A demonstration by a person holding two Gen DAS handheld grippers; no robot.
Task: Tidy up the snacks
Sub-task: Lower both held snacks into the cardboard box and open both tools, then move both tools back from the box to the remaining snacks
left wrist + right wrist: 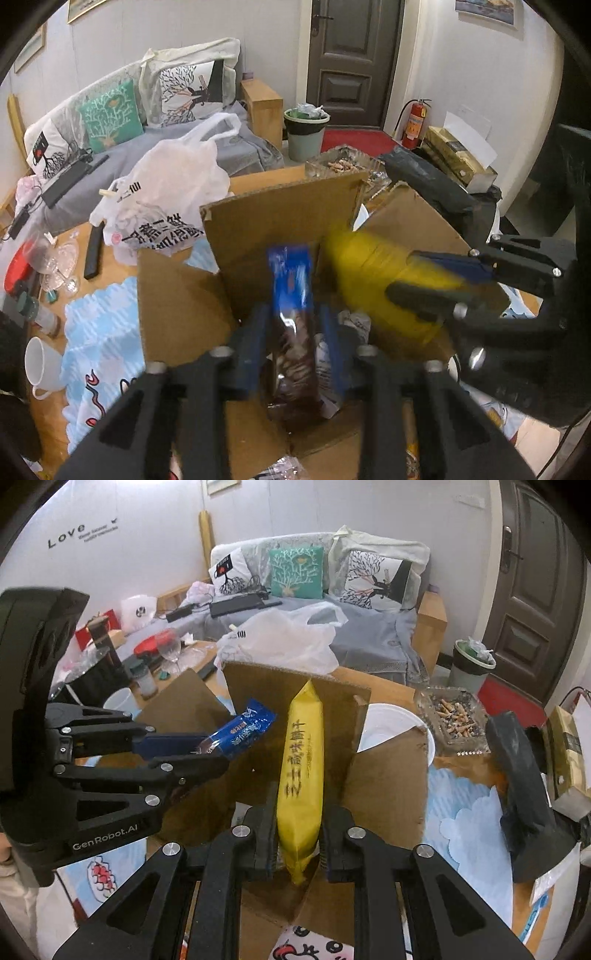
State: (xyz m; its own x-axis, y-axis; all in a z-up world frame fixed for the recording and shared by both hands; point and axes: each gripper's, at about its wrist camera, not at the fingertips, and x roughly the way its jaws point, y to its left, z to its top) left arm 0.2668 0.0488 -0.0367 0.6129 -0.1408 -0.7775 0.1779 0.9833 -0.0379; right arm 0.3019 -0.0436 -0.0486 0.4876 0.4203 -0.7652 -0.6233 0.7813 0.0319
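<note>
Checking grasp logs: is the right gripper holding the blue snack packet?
No, the right gripper clamps the yellow snack packet; the blue snack packet sits in the left gripper.

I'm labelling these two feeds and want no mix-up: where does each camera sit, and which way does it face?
Left wrist: sits on the left gripper, looking along its fingers into the open cardboard box; it grips a blue cookie packet; the right gripper enters at right.
Right wrist: sits on the right gripper, facing box and sofa; it grips a yellow snack packet; the left gripper enters at left.
Shared: box, both packets, white plastic bag.
</note>
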